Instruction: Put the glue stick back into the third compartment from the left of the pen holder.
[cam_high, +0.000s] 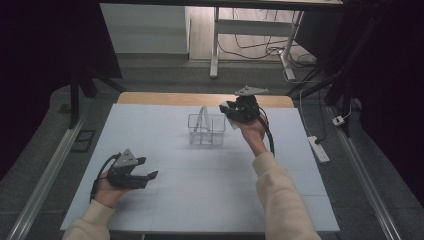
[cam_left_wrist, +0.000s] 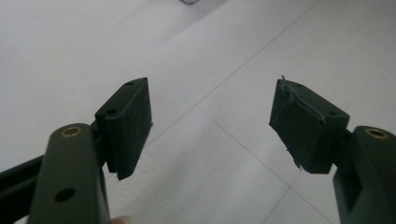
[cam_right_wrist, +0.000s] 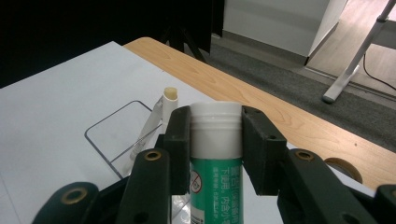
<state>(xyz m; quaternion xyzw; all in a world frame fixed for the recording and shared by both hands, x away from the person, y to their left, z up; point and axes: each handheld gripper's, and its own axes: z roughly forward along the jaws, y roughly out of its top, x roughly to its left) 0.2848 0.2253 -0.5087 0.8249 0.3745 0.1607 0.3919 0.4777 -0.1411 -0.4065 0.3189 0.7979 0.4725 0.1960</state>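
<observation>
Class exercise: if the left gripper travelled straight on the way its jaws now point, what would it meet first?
Probably the white table surface: the left gripper stands open with nothing between its jaws, angled slightly down at bare tabletop. Depth is hard to judge.

Tube: green body with white print, white cap. Organiser: clear, colourless. Stick: white, pale yellow tip. Table cover: pale grey-white (thin grid lines); wooden edge tan. Both grippers black.
</observation>
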